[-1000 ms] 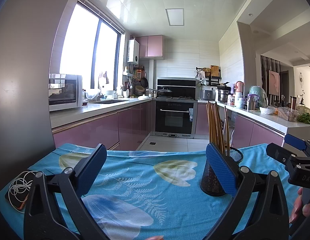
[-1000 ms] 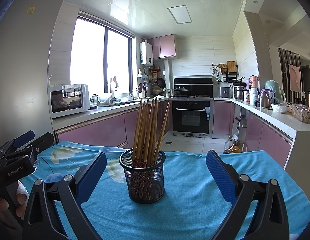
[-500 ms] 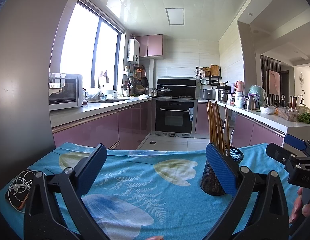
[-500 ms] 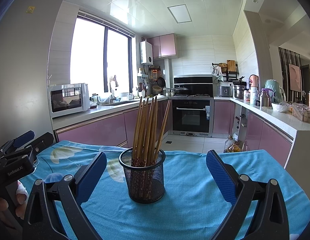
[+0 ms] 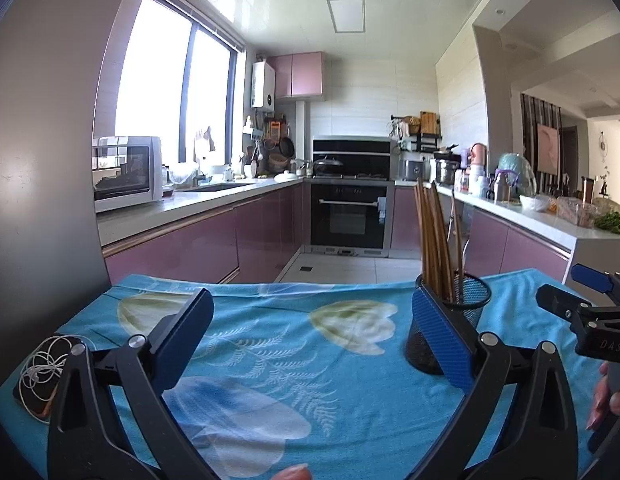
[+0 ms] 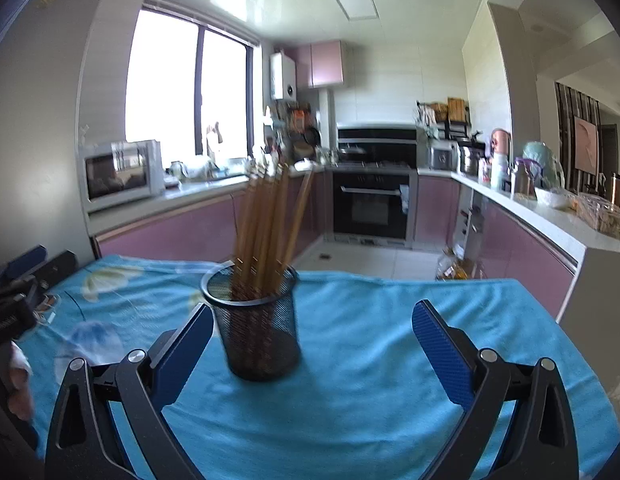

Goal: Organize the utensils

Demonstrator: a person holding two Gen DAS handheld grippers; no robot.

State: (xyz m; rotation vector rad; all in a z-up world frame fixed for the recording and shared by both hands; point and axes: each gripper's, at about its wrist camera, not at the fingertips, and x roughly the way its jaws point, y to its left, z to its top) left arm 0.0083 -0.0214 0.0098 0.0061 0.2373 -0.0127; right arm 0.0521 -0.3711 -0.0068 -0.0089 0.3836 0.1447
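A black mesh cup (image 6: 258, 328) stands upright on the blue floral tablecloth (image 6: 369, 344), filled with several wooden chopsticks (image 6: 266, 232). My right gripper (image 6: 311, 344) is open and close to the cup, which sits just inside its left finger. In the left wrist view the same mesh cup (image 5: 465, 312) and its chopsticks (image 5: 435, 240) rise behind the right finger of my left gripper (image 5: 310, 336). That gripper is open over bare cloth with nothing between its fingers. The right gripper's body (image 5: 589, 320) shows at the far right, held by a hand.
A phone with a coiled white cable (image 5: 42, 372) lies at the table's left edge. Beyond the table is a kitchen: pink cabinets, a microwave (image 5: 124, 172) on the left counter, an oven (image 5: 349, 216) at the back, cluttered counter on the right.
The right gripper has moved forward and tilted down toward the mesh cup, which now looks larger and blurred. The left gripper has stayed nearly still.
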